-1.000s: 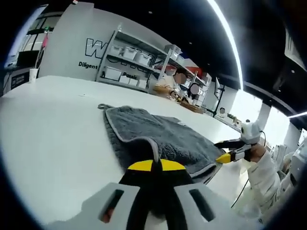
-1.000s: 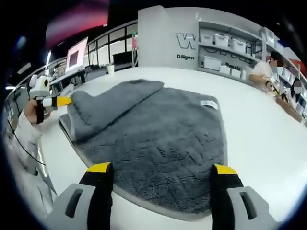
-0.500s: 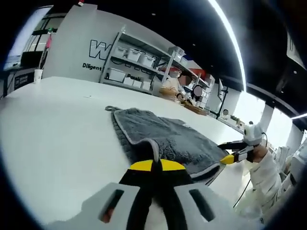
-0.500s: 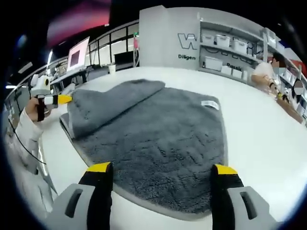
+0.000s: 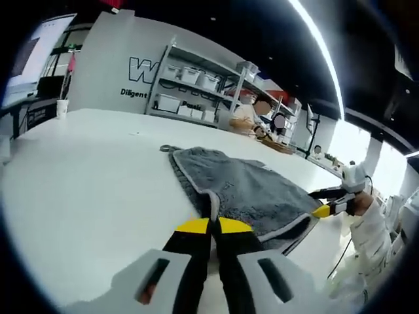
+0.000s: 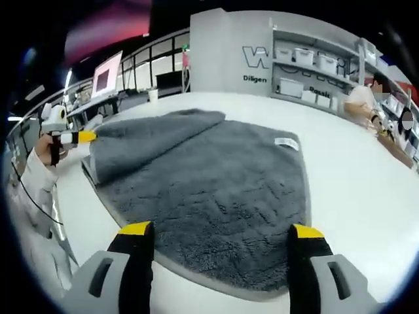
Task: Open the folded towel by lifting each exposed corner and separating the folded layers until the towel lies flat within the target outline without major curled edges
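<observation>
Left gripper view: left gripper pinches towel corner mid-unfold (right gripper wide, empty); next, carry flap outward.

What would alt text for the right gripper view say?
A grey towel lies on a white table, one layer still folded over at its left. The right hand-held gripper is open over the near edge; the left hand-held gripper pinches the folded layer.

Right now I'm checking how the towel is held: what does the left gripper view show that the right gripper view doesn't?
Left gripper view: the left tongs shut on a raised towel edge, and a hanging loop at the far corner. Right gripper view: the right tongs open over the towel, a white label, and a folded-over layer. Both share the grey towel on the white table.
</observation>
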